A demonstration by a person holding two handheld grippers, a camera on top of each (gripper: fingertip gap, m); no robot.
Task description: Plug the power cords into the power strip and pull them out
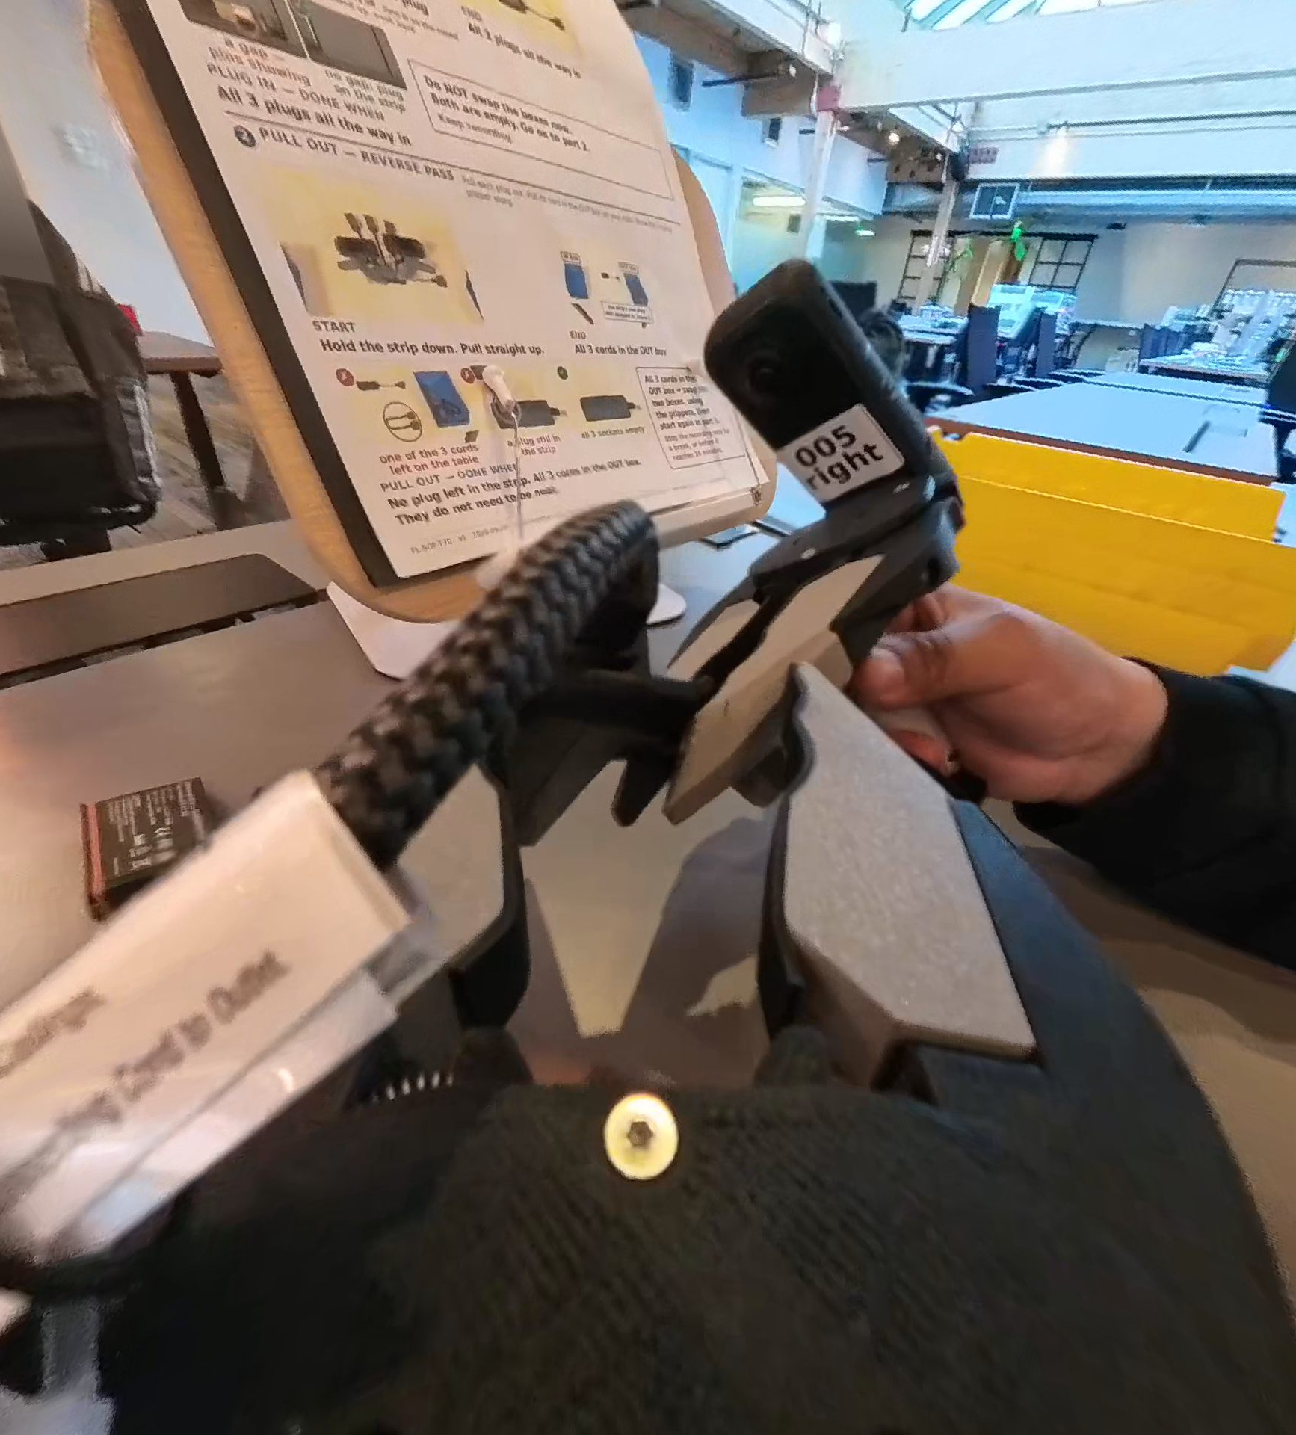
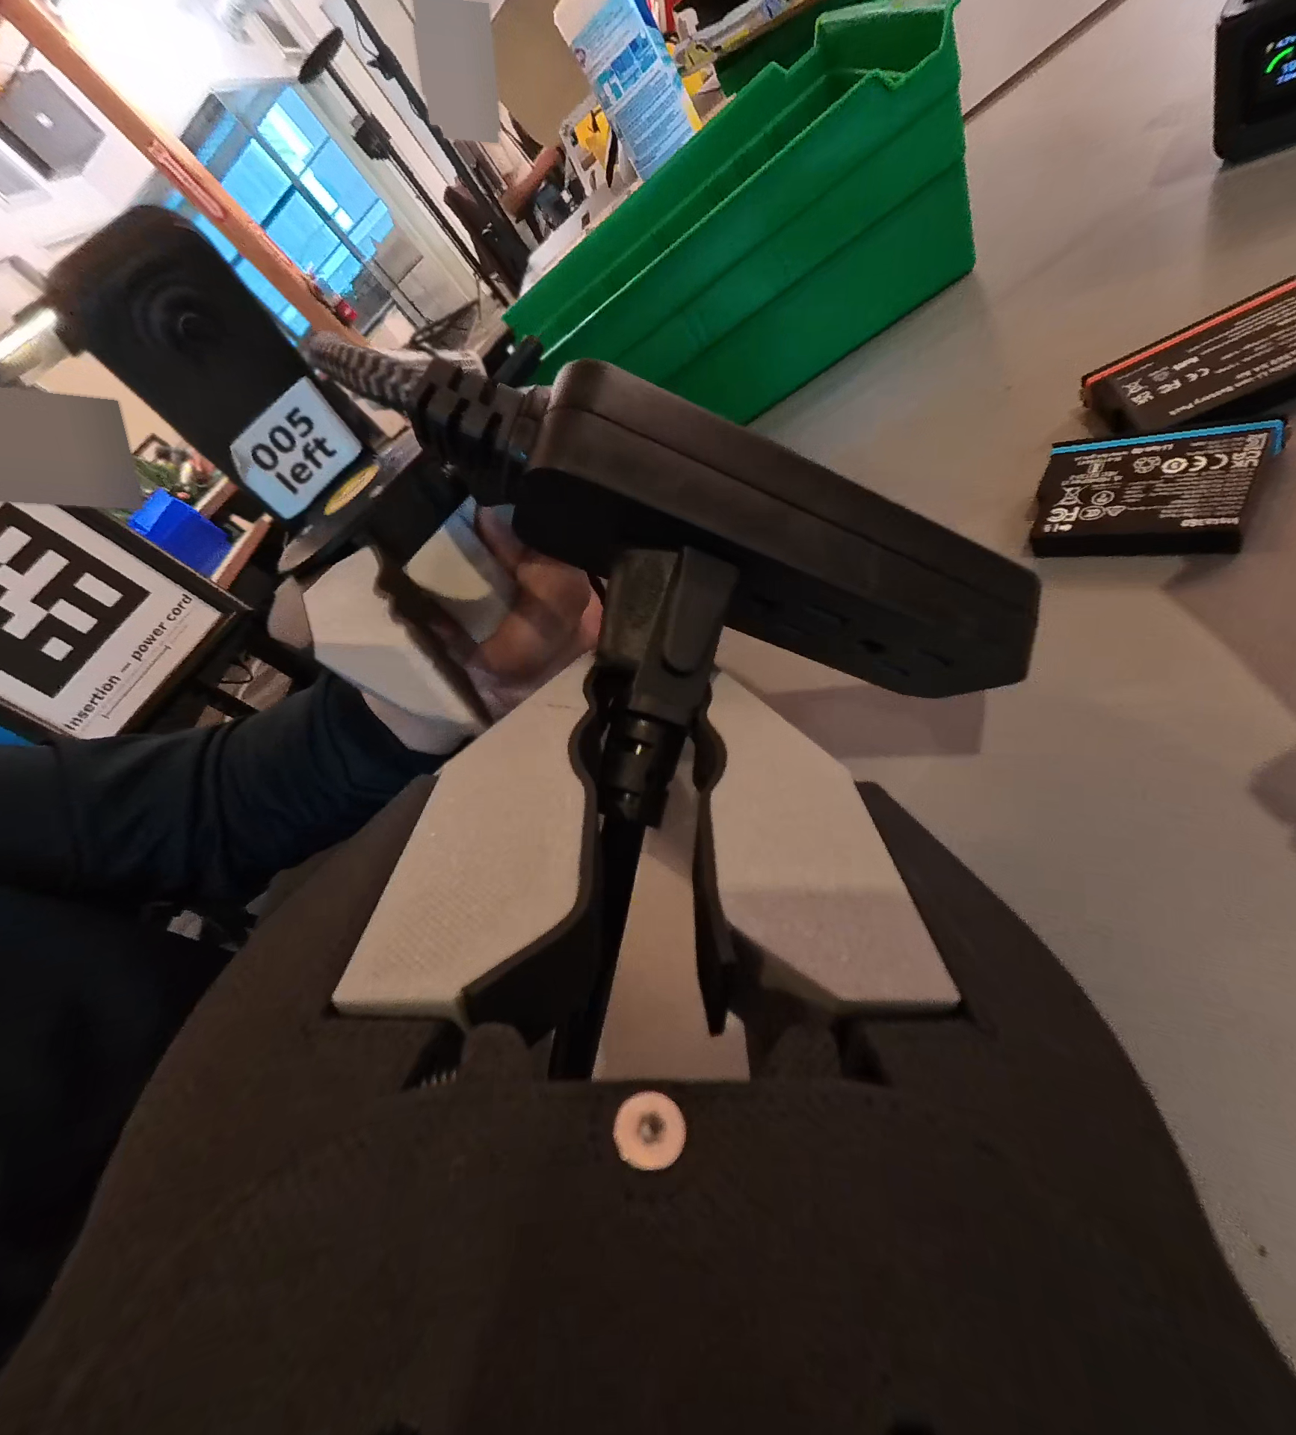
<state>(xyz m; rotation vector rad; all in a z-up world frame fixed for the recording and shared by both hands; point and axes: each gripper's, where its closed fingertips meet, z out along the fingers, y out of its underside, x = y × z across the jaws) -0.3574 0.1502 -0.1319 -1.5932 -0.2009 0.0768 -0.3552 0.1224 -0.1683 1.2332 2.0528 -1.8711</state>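
The black power strip (image 2: 785, 497) is lifted off the grey table (image 2: 1095, 854) and tilted. Its braided cord (image 1: 505, 660) runs across the outside of my left gripper's left finger and carries a clear tag (image 1: 163, 994). My right gripper (image 2: 649, 738) is shut on the black plug (image 2: 660, 621) of a power cord, and the plug sits against the strip's socket face. My left gripper (image 1: 649, 722) is open, with the strip's cord end (image 1: 583, 745) just ahead between its fingertips. The right gripper also shows in the left wrist view (image 1: 730, 699), held by a hand (image 1: 1002, 699).
An instruction sheet on a wooden stand (image 1: 435, 272) is behind the strip. Yellow bins (image 1: 1134, 559) are at the right and a green bin (image 2: 769, 256) lies beyond the strip. Two flat batteries (image 2: 1219, 357) (image 2: 1150, 497) lie on the table, another at the left (image 1: 140, 839). A marker board (image 2: 31, 606) stands nearby. Across from one pair of fingers to the other is roughly 4 cm.
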